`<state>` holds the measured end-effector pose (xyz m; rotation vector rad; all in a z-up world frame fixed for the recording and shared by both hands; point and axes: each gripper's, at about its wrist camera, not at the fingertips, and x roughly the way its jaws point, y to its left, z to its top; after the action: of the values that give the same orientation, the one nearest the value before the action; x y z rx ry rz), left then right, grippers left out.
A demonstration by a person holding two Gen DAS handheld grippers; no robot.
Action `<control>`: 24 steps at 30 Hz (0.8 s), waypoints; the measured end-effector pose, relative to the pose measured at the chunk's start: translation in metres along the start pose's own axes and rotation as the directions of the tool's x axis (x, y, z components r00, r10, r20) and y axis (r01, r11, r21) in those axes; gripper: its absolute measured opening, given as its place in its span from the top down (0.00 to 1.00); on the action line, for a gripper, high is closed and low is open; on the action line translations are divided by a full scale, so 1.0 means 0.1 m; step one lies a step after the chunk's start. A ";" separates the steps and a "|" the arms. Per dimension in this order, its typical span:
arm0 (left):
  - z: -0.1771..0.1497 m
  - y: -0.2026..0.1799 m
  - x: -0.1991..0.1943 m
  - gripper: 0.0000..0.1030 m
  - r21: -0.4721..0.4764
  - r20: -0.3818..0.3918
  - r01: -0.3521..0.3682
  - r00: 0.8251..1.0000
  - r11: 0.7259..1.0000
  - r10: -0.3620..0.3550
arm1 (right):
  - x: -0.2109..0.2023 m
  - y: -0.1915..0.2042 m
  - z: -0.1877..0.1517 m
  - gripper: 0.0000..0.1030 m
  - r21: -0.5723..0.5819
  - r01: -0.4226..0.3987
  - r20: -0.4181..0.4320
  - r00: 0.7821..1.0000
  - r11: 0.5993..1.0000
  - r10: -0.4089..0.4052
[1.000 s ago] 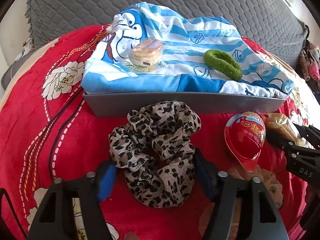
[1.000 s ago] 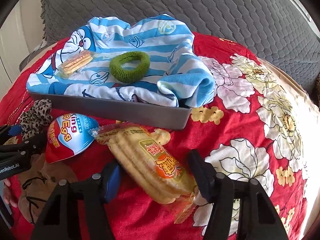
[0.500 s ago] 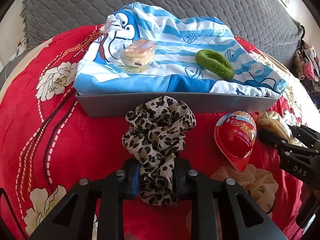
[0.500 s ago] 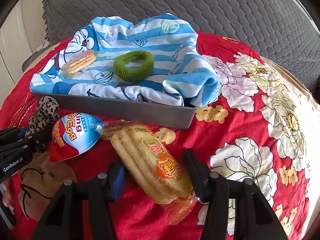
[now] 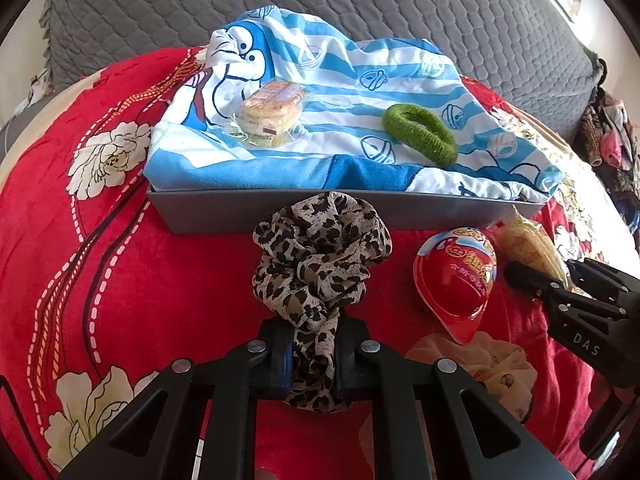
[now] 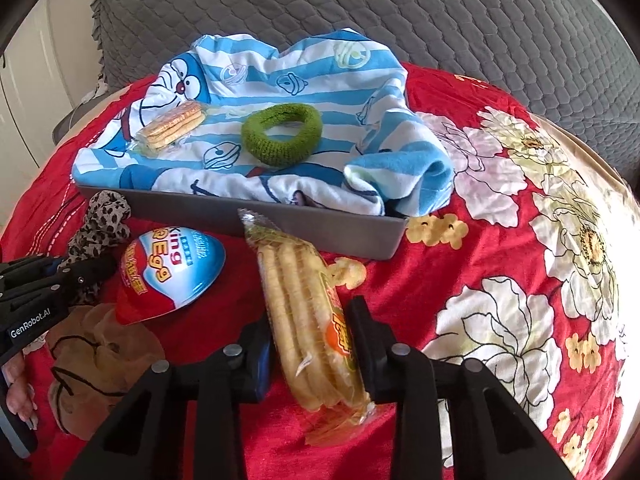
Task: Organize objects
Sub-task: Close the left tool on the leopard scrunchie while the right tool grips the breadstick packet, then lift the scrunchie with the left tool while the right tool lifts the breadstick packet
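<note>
Left gripper [image 5: 311, 354]: clenched on one leopard scrunchie [image 5: 320, 256]
Right gripper [image 6: 312, 346]: grasping one biscuit pack [image 6: 308, 320]
Tray [image 6: 240, 212]: one green scrunchie [image 6: 282, 134], one cracker packet [image 6: 172, 124]
Egg toy [image 6: 170, 276]: one

right claw [image 6: 312, 344] clamping cracker packet [image 6: 308, 320], beside tray [image 6: 256, 212]

A home, most likely a bedroom: a bed under a red floral blanket [image 6: 500, 240], a grey quilted cover [image 6: 400, 12] at the far side, a cartoon-print blue striped towel [image 5: 340, 92], and clothes heaped [image 5: 608, 128] at the far right.
</note>
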<state>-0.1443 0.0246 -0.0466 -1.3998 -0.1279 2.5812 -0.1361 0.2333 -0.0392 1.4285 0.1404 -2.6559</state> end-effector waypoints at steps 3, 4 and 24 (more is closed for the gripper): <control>0.00 -0.01 -0.02 0.87 0.001 0.003 0.006 1.000 1.000 -0.006 | -0.01 0.01 0.01 0.70 0.001 -0.006 0.000 1.000 1.000 0.006; 0.00 -0.01 -0.03 0.87 0.001 0.004 0.008 1.000 1.000 -0.008 | -0.02 0.01 0.01 0.70 0.002 -0.007 0.000 1.000 1.000 0.007; -0.08 -0.02 -0.25 0.87 -0.002 0.018 -0.021 1.000 1.000 0.021 | -0.21 0.08 0.05 0.74 -0.010 -0.025 0.028 0.999 1.000 0.025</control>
<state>-0.1241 0.0210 -0.0297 -1.3863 -0.1193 2.6123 -0.1273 0.2259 -0.0190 1.3805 0.1321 -2.6505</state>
